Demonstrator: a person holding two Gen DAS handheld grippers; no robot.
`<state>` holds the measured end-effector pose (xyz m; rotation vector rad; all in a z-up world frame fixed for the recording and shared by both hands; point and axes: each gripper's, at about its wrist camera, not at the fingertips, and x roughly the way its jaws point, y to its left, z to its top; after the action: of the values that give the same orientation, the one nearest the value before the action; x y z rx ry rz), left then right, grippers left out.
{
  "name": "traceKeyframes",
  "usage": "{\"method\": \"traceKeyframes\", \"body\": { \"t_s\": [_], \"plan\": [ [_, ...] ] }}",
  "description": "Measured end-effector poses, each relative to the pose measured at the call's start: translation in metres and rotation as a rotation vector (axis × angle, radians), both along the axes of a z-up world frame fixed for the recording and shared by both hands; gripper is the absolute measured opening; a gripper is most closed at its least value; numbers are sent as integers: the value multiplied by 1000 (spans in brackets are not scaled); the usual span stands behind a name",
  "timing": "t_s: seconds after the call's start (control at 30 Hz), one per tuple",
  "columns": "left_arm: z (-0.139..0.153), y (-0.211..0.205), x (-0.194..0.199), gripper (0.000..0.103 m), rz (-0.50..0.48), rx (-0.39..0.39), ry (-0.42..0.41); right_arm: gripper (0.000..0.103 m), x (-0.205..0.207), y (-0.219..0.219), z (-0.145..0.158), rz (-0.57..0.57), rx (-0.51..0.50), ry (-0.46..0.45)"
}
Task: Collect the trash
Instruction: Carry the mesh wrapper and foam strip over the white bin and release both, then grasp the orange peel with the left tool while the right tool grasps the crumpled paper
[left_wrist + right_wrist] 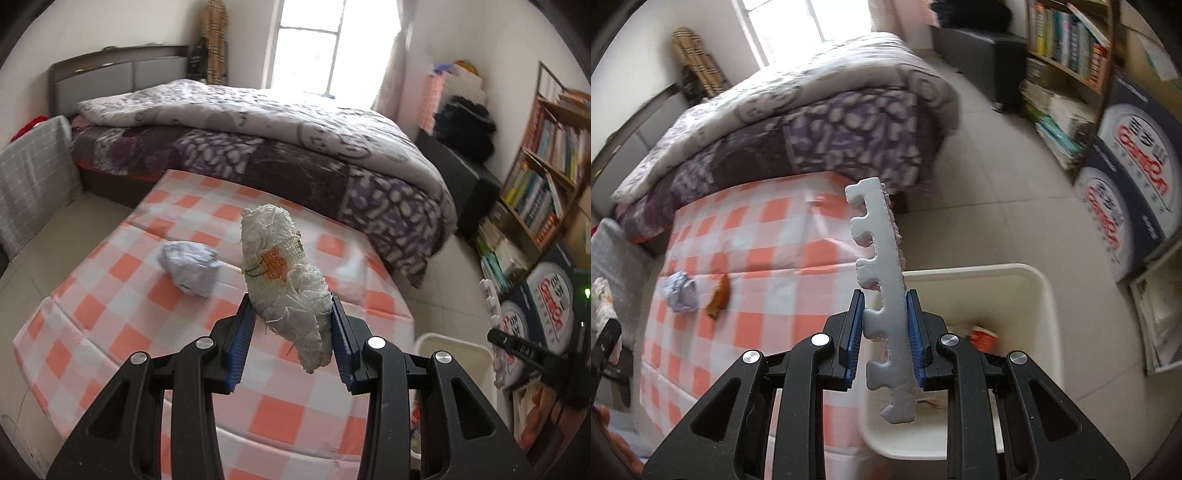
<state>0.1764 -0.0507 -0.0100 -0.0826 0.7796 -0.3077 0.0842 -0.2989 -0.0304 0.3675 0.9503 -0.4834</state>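
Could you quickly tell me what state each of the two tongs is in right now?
Left tongs: closed on a crumpled white cloth wad.
Right tongs: closed on a white notched foam strip.

Rough woven cloth wad (286, 280), matt foam strip (886, 306), crumpled paper ball (190, 266), smooth plastic bin (1027, 280).

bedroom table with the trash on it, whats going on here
A person is clearing trash with two tools. The left hand-held gripper is shut on a white cloth wad; the right hand-held gripper is shut on a notched foam strip above the white bin. A crumpled paper ball and brown scrap remain on the checkered table.
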Motion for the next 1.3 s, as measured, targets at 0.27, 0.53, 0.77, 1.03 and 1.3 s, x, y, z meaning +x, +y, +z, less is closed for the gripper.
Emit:
{"method": "traceKeyframes", "body": {
  "t_s": [0.27, 0.53, 0.77, 1.03, 1.3],
  "plan": [
    [-18, -58, -12, 40, -176, -30, 68, 50, -24, -51, -2, -116, -75, 113],
    [-43, -117, -27, 40, -324, -41, 159, 80, -54, -89, 11, -220, -116, 89],
    [-59, -163, -46, 40, -448, -26, 196, 81, -65, -104, 14, -240, -118, 87],
    [-77, -198, -63, 43, -550, -32, 250, 85, -76, -118, 18, -267, -106, 69],
    [-80, -206, -71, 76, -585, -10, 227, 87, -74, -118, 19, -277, -55, 42]
  ]
}}
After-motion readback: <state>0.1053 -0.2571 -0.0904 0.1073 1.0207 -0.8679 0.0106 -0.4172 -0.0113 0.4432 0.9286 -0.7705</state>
